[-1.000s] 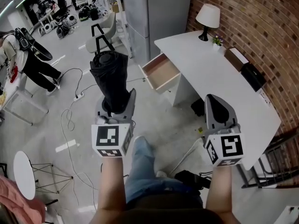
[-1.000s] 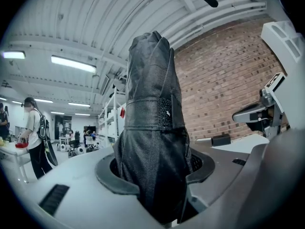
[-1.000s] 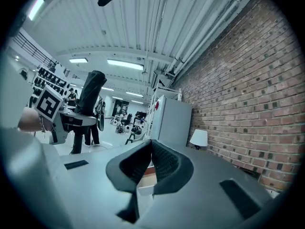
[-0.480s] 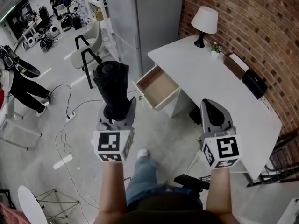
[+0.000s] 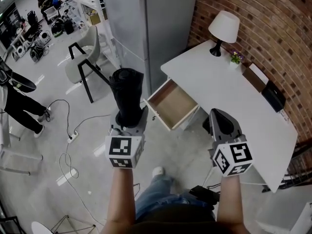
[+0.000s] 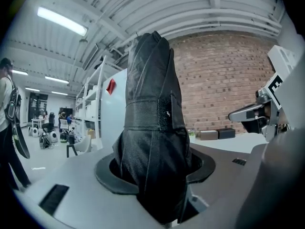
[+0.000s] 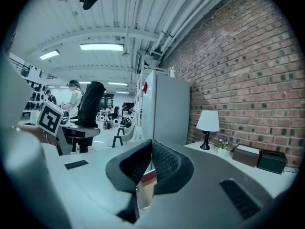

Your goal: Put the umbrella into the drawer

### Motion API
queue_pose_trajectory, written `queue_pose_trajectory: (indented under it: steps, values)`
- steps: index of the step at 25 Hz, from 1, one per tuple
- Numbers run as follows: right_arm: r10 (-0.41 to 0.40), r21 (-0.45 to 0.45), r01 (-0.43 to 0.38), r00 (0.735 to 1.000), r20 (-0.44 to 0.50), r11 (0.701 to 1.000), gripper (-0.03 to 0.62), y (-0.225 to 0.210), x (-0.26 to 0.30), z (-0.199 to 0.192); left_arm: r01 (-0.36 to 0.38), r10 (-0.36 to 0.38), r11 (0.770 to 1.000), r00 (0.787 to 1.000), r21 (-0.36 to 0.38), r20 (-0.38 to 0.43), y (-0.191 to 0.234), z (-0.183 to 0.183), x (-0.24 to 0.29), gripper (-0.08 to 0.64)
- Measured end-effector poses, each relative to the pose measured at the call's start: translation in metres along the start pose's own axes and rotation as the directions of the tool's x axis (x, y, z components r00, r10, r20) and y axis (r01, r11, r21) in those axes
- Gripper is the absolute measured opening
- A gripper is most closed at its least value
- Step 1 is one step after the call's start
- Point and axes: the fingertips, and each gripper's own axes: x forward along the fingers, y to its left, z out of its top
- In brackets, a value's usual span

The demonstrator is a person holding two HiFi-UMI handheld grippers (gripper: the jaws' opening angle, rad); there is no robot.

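Black folded fabric umbrella [image 5: 126,94]: count 1. Stood upright in left gripper [image 5: 130,123], jaws part-spread and clamped on its lower end. Was in air beside drawer, not yet over it.
Judged light; soft slippery cloth over stiff core; best held low on firm shaft.
Open wood-lined drawer [image 5: 173,104]: 1, at left edge of white desk [image 5: 229,101].
Right gripper [image 5: 223,123]: jaws together, empty.
Grippers: 2.

The drawer [image 5: 171,104] is lined with pale, matt wood-look board, the umbrella [image 5: 127,94] to its left is matt black woven cloth, the worktop [image 5: 229,101] above it is smooth matt white, the wall [image 5: 273,23] behind it is rough red brick, and the floor [image 5: 165,150] below it is smooth grey concrete.
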Motion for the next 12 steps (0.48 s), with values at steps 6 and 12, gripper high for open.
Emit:
queue_pose_trajectory:
  steps: [6,12]
  values:
    - [-0.033,0.000,0.033,0.999,-0.043,0.999,-0.002,0.001,0.037,-0.012,0.072,-0.073,0.996,0.997,-0.044,-0.016,0.016,-0.016,0.041,0.230]
    - [-0.080,0.001,0.080,0.994,-0.081,0.997,0.000,-0.014,0.059,-0.031,0.149,-0.150,0.989,0.988,-0.021,-0.041,0.009,-0.034,0.074,0.230]
